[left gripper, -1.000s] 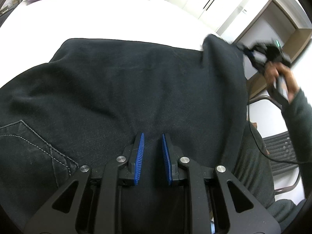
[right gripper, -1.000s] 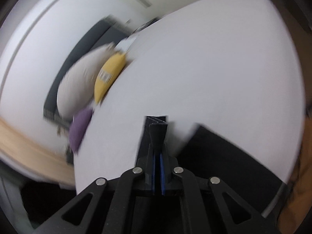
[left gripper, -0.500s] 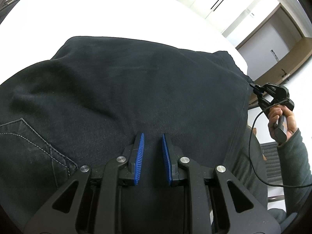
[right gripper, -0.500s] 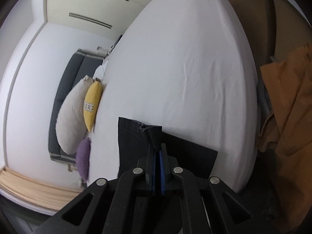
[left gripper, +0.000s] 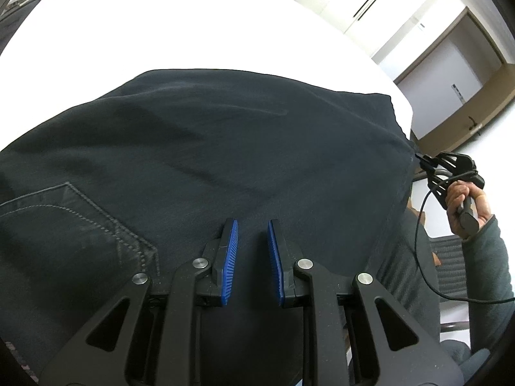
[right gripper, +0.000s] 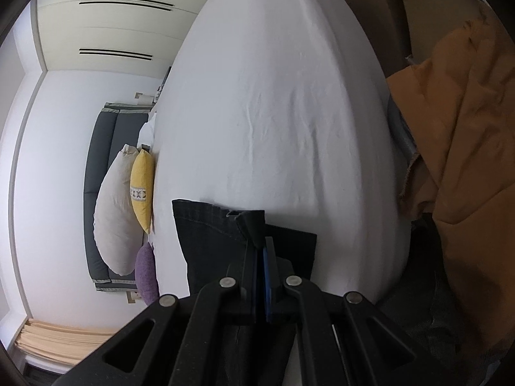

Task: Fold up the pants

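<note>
Pants (left gripper: 225, 148): hem lowered from raised to bed (right gripper: 289, 112) edge. Your right gripper (right gripper: 262, 251) clamps hem; left gripper (left gripper: 252, 244) narrow, empty. Next: release.

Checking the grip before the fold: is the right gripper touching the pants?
Touching. The right wrist view shows the right gripper shut on a pinched fold of the pants.

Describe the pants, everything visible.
The pants are dark, near-black denim with grey stitching and a back pocket. They lie spread over the white bed, mostly flat with soft creases. The right claw is shut on a hem corner at the bed's edge, pulling it taut. The left claw is open just above the cloth; contact can't be judged.
</note>
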`<state>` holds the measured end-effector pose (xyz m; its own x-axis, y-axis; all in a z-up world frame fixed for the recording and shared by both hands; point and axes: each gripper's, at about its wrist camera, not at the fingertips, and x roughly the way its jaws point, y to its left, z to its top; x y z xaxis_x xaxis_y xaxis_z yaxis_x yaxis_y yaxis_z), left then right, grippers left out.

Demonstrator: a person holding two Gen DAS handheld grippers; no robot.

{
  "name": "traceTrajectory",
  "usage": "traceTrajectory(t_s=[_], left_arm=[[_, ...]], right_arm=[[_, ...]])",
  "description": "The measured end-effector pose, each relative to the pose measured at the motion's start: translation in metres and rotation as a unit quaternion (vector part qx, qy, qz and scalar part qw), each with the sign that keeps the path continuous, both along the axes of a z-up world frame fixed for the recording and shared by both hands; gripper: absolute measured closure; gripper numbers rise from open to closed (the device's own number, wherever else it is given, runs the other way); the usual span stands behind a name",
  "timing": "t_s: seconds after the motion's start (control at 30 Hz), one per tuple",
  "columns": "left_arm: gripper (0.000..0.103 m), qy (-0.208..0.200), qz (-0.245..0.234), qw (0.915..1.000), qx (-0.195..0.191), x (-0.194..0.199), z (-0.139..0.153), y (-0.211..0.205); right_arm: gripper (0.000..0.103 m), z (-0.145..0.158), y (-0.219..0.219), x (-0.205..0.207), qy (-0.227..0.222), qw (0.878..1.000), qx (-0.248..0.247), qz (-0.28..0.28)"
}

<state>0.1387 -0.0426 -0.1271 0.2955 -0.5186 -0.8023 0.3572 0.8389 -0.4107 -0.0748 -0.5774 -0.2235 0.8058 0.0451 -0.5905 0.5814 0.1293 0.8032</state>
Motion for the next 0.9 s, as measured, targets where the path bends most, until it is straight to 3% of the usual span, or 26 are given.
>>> traceTrajectory(t_s=[0.2, 0.3, 0.33, 0.37, 0.4, 0.5, 0.6, 0.73, 0.9], left_arm=[[0.085, -0.002, -0.004, 1.0000, -0.004, 0.000, 0.000, 0.004], [0.084, -0.006, 0.000, 1.0000, 0.003, -0.003, 0.002, 0.004], [0.084, -0.007, 0.000, 1.0000, 0.003, -0.004, 0.001, 0.002], [0.084, -0.008, 0.001, 1.0000, 0.001, -0.005, 0.001, 0.002], [0.084, -0.008, 0.003, 1.0000, -0.001, -0.006, 0.000, 0.002], [0.084, -0.008, 0.008, 0.9999, -0.001, -0.009, 0.001, 0.000], [0.084, -0.010, 0.011, 0.9999, 0.003, -0.010, 0.002, -0.001], [0.084, -0.009, 0.014, 0.9999, 0.004, -0.015, 0.004, -0.001], [0.084, -0.006, 0.017, 0.9998, -0.001, -0.016, 0.003, 0.002]], right_arm=[[0.097, -0.025, -0.008, 0.012, 0.044, 0.999, 0.018, 0.014], [0.079, -0.015, -0.010, -0.005, 0.063, 0.998, 0.002, -0.006], [0.062, -0.011, -0.012, -0.013, 0.068, 0.998, 0.003, -0.011], [0.055, -0.007, -0.013, -0.021, 0.068, 0.998, 0.005, -0.017], [0.055, 0.001, -0.013, -0.028, 0.060, 0.998, 0.003, -0.018], [0.055, 0.027, 0.009, -0.026, 0.025, 0.998, -0.014, 0.055], [0.055, 0.035, 0.051, -0.010, -0.008, 0.990, 0.011, 0.138], [0.055, 0.014, 0.111, 0.015, -0.011, 0.974, 0.064, 0.218], [0.056, -0.013, 0.132, 0.023, 0.019, 0.970, 0.084, 0.229]])
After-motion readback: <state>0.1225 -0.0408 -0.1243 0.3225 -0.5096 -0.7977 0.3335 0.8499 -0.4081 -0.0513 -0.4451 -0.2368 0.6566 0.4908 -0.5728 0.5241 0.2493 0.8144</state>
